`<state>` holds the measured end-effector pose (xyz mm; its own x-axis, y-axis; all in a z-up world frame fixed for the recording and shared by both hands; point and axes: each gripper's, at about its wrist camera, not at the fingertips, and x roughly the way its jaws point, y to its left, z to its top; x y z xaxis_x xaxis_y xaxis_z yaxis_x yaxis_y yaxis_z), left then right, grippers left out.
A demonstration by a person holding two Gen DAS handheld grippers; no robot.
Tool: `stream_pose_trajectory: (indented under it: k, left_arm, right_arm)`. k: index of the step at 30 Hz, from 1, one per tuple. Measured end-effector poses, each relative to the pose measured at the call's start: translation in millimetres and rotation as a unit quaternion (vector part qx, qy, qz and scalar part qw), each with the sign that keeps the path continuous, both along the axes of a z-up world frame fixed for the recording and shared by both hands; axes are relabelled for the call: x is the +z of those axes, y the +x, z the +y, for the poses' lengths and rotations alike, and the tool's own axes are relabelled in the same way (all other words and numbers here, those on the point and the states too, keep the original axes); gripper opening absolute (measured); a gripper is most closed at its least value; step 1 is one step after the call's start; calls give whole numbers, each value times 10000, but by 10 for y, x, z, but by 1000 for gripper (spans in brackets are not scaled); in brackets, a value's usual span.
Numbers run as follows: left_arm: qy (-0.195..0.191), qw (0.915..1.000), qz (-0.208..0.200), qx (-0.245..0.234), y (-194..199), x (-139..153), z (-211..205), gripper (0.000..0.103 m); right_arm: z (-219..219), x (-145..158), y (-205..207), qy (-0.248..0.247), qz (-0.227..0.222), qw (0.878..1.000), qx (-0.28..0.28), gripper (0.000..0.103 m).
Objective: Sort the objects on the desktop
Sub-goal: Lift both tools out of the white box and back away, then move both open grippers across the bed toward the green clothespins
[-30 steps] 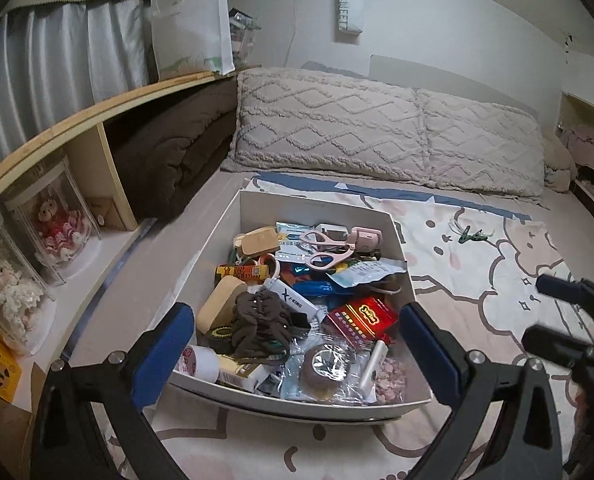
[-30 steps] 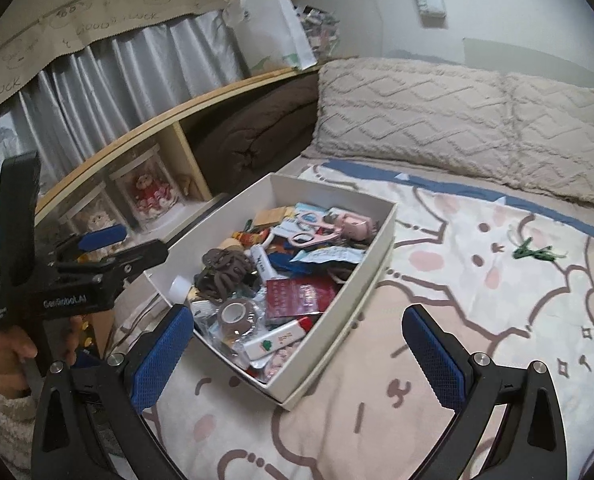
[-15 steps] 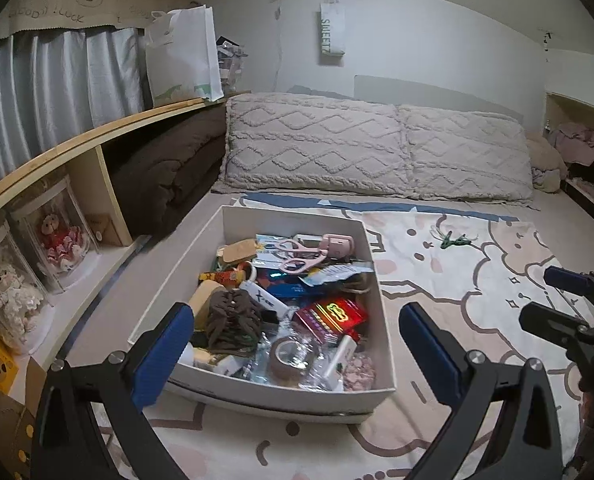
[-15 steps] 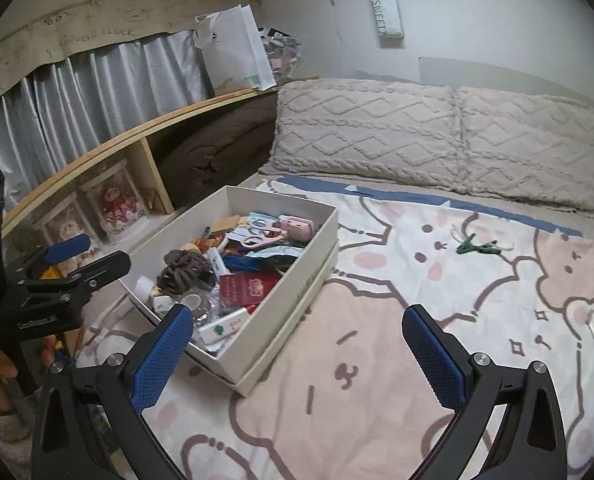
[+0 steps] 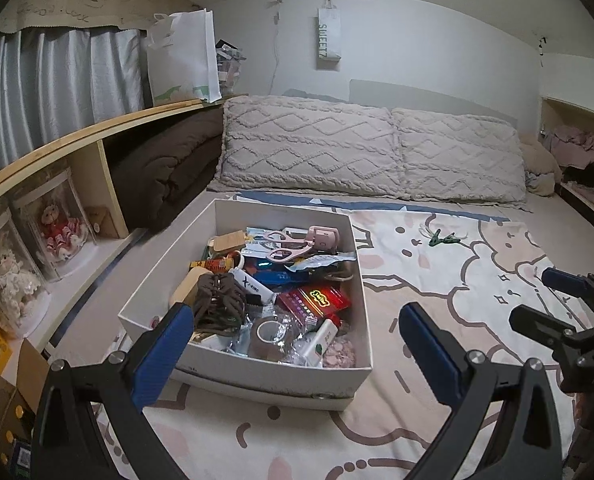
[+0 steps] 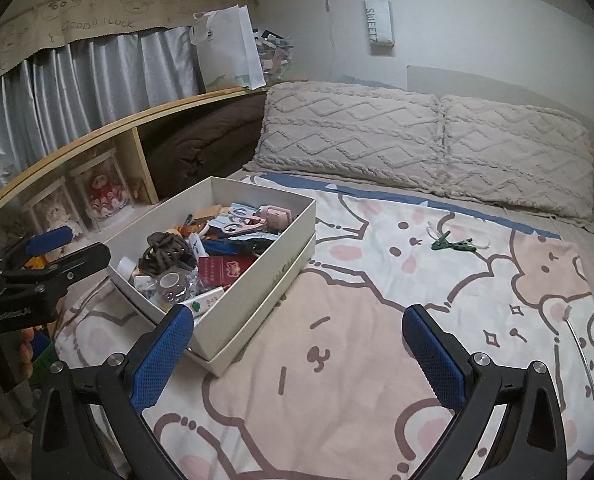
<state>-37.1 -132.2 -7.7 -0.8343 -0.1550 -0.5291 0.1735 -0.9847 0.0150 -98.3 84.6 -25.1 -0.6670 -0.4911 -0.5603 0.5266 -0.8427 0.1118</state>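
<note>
sorting looks barely begun. white box sits on the cartoon-print bedspread, left side of the bed near the shelf, and it is crammed: pink scissors, brown hair claw, red packet, roll of brown tape, white tube, blue wrappers, more underneath that i can't make out. the only things lying outside it are green clips with a white string, well apart from the box toward the pillows. so nearly everything is left to pull out and group, judging by the pile.

left gripper hangs over the near end of the box, jaws wide apart, nothing between them. right gripper is over bare bedspread just right of the box, jaws also wide apart, empty. neither touches anything.

no sorted piles visible anywhere on the bed.
</note>
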Motion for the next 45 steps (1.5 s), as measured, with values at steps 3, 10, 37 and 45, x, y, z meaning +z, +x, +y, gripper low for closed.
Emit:
stream_pose_trajectory:
  k: [3, 10, 37, 45]
  left_arm:
    - [43, 10000, 17, 11, 50, -19, 15, 103]
    - [155, 9999, 13, -27, 111, -72, 101, 103]
    - [584, 9926, -429, -976, -688, -514, 1214, 103]
    - [448, 9896, -530, -1262, -1287, -578, 1549, 103]
  right_arm:
    - [39, 3, 35, -26, 35, 10000, -19, 103]
    - [128, -1, 100, -5, 117, 9999, -85, 103]
    - [1239, -501, -345, 188, -150, 9930, -1160, 103]
    - [1517, -575, -832, 318, -357, 9899, -1335, 103]
